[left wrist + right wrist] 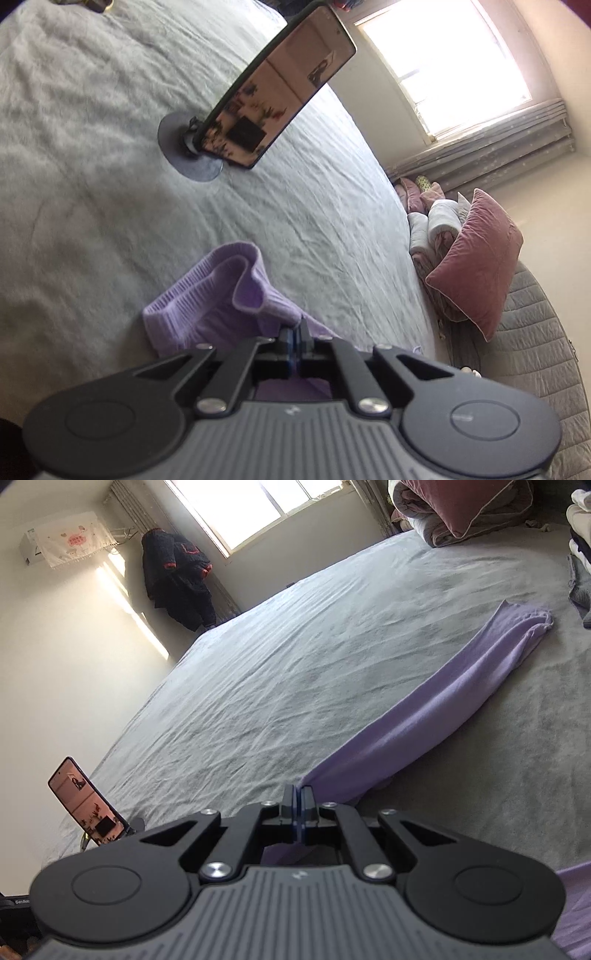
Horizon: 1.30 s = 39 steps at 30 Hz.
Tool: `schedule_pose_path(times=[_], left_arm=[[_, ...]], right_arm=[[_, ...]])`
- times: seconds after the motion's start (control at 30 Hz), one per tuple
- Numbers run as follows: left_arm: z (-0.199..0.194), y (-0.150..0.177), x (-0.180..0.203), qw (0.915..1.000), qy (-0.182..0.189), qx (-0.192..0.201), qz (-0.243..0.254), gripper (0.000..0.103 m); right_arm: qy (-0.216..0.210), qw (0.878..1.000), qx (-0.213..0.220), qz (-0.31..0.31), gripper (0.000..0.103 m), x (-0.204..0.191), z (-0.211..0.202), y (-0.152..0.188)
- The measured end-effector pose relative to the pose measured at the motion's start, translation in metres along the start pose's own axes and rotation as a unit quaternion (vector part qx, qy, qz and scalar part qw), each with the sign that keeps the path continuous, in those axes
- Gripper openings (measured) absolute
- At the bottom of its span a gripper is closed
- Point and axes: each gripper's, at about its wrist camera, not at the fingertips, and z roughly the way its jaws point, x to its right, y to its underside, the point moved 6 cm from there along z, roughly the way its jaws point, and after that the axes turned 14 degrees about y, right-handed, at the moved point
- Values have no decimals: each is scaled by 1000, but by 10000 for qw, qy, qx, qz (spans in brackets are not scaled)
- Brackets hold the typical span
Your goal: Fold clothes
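Lilac garment (207,295) lies on the grey bed sheet (92,166), its ribbed edge pinched in the closed left gripper (294,326); the right gripper (297,794) is clamped on another edge, a sleeve (480,664) trailing away. A phone on a stand (280,92) sits beyond, apart from the cloth. Pillows (476,258) line the bed's far edge; wide bare sheet lies between

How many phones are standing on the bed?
1. The phone leans on a round stand on the grey bed cover, beyond the purple garment; the right wrist view shows the same phone at lower left. Others may be out of view.
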Motion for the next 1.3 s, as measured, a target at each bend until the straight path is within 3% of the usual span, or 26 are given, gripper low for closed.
schedule_pose_path(times=[0.27,0.63,0.87,1.07,1.17,1.3], left_arm=[[-11,-11,4,9996,89,58,247,1],[-24,-13,-5,9978,-25,-353,553,1],[-22,-6,-24,9907,-685,-872,785,1],[-14,9,-34,9728,-1436,-1279,1290,1],[-12,11,-31,9674,-1553,-1342,1482,2],[-17,7,-27,9706,-1487,-1277,1400,7]], right_arm=[[-263,9982,431,-336,3,-9,-44,-5],[-390,9893,345,-1362,3,-22,-93,39],[-293,9801,-204,-1953,3,-22,-84,81],[-51,9694,-726,-2345,3,-14,-64,116],[58,9665,-1034,-2349,3,-7,-52,126],[-70,9672,-1169,-2254,13,-8,-52,121]])
